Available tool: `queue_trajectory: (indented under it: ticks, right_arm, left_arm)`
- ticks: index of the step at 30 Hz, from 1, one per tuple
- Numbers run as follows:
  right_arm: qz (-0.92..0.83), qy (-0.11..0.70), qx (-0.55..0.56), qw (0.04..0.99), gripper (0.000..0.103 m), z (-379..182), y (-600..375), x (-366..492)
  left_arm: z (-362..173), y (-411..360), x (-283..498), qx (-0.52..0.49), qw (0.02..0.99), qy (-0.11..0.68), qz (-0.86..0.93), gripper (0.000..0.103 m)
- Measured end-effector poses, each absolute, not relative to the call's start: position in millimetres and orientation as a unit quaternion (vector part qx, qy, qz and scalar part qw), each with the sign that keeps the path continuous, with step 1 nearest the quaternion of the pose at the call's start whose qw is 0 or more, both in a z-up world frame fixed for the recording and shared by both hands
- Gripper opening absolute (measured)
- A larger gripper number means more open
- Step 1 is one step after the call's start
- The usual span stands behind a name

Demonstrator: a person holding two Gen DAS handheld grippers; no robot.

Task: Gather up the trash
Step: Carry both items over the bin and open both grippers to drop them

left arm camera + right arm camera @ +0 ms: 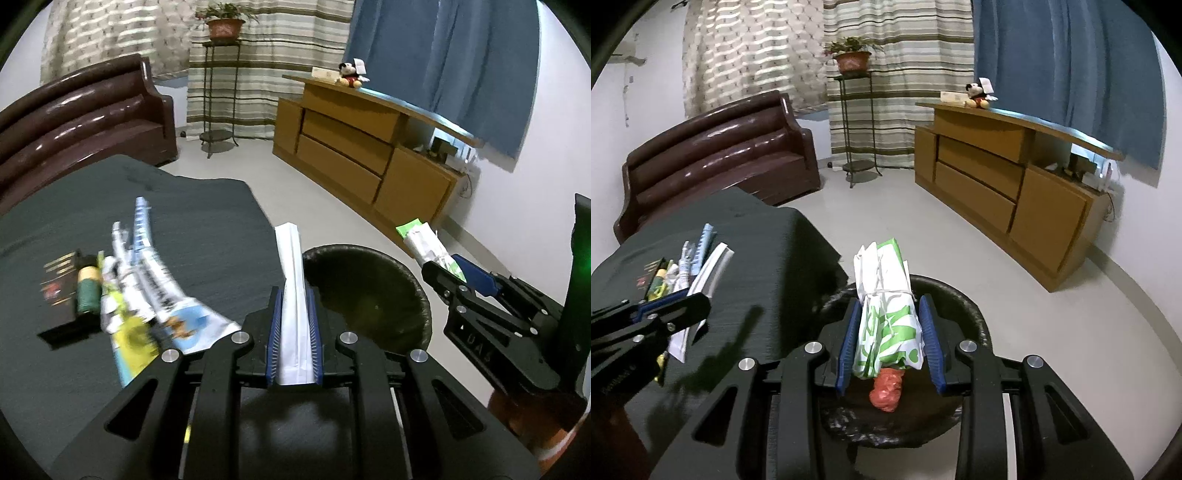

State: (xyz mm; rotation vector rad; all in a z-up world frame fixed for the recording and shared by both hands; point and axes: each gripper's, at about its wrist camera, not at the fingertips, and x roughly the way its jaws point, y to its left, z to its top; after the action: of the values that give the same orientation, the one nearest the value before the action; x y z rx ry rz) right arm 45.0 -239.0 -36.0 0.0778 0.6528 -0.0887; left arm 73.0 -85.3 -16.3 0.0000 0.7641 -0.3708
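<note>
My left gripper [294, 295] is shut on a flat white paper packet [290, 251], held at the edge of the dark-clothed table [207, 229] beside a round black-lined bin [417, 291]. At right in this view my right gripper [448, 267] grips a green and white plastic bag [419, 236]. In the right wrist view the right gripper [890, 306] is shut on that tied bag bundle [886, 291], above the bin [973, 317]. A crumpled red bag [888, 391] lies inside the bin. The left gripper [698, 301] with the white packet [711, 267] shows at left.
Several wrappers [147, 291], a green thread spool [88, 291] and a black box [59, 280] lie on the table. A brown sofa [81, 122] stands behind it, a wooden cabinet [354, 147] along the right wall, and a plant stand [221, 92] by the curtains. Pale floor surrounds the bin.
</note>
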Motion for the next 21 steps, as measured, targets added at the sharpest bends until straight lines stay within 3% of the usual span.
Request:
queue_trajectory:
  ticks: [21]
  right_arm:
    - [-0.061,0.336,0.066,0.938,0.034,-56.1,-268.7,61.5]
  left_arm:
    - [-39.1,-141.5,106.1,0.045,0.9,0.392,-0.187,0.015]
